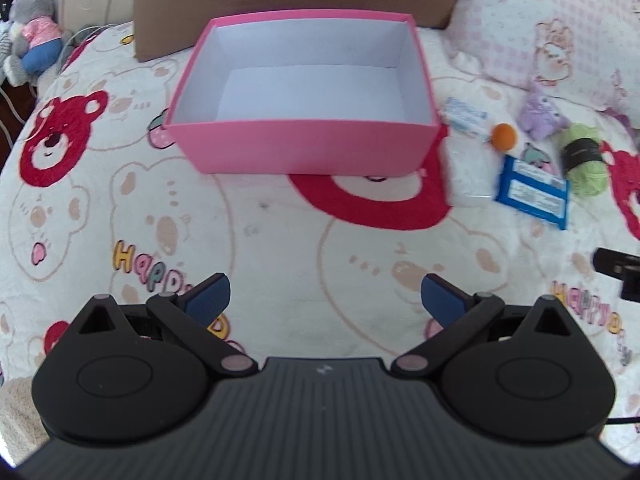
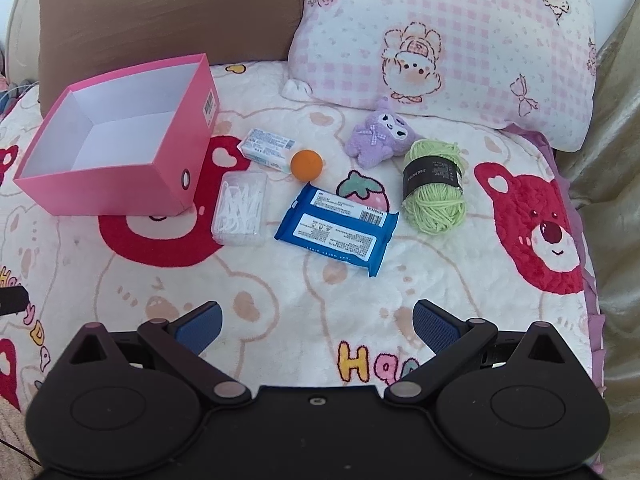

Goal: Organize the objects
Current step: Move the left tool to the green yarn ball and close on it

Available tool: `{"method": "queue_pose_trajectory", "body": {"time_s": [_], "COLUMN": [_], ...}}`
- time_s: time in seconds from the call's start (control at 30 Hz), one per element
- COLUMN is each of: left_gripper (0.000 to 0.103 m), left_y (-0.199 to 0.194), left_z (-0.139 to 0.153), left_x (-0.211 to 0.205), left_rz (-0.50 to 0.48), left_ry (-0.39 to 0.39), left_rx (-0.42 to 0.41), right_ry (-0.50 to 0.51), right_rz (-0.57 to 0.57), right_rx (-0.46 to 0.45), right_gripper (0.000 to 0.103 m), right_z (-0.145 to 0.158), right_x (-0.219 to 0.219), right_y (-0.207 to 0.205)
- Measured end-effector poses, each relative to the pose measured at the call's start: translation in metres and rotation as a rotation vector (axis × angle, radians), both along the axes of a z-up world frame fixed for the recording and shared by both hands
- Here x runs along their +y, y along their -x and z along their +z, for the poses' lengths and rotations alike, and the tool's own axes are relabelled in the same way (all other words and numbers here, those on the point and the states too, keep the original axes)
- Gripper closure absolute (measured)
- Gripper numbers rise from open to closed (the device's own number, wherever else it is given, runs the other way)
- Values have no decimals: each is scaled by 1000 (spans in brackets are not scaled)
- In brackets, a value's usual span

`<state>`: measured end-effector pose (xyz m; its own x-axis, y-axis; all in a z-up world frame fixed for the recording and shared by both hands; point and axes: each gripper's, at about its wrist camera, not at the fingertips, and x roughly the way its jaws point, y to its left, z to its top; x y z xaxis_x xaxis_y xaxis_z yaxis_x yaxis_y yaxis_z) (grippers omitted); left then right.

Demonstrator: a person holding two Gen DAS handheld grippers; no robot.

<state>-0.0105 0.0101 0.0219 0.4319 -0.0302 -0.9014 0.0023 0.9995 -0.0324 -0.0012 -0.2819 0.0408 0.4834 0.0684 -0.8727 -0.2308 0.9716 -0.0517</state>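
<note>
An empty pink box (image 1: 304,148) (image 2: 112,188) with a white inside stands on the bear-print blanket. To its right lie a clear floss-pick case (image 2: 241,209), a white packet (image 2: 269,148), an orange ball (image 2: 306,165) (image 1: 503,136), a blue wipes pack (image 2: 338,228) (image 1: 534,192), a purple plush (image 2: 380,134) and a green yarn ball (image 2: 435,186) (image 1: 582,160). My left gripper (image 1: 324,300) is open and empty in front of the box. My right gripper (image 2: 318,326) is open and empty, a little short of the wipes pack.
A brown cushion (image 2: 168,20) stands behind the box and a pink checked pillow (image 2: 448,40) behind the small items. A grey plush toy (image 1: 32,32) sits off the bed at far left. The blanket's right edge (image 2: 592,280) drops off beside a beige cover.
</note>
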Motion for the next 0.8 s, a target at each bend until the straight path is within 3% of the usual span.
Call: {"method": "queue_pose_trajectory", "body": {"time_s": [0.27, 0.4, 0.5, 0.63, 0.8], "left_gripper": [0, 0, 1, 3, 4], "left_y": [-10, -21, -31, -46, -59], "left_z": [10, 19, 28, 29, 16], "left_x": [-30, -52, -72, -105, -146], "left_rz": [-57, -108, -144, -191, -226], "left_ry": [23, 53, 69, 83, 116], "left_rx": [9, -10, -62, -102, -108], "right_ry": [-2, -9, -101, -155, -72], "right_rz": [2, 58, 147, 229, 205], "right_rx": [-31, -136, -226, -171, -194], "right_gripper": [1, 1, 1, 1, 1], "right_z": [8, 23, 30, 23, 10], "right_x": [-15, -27, -47, -69, -91], "right_y": [-2, -1, 3, -3, -17]}}
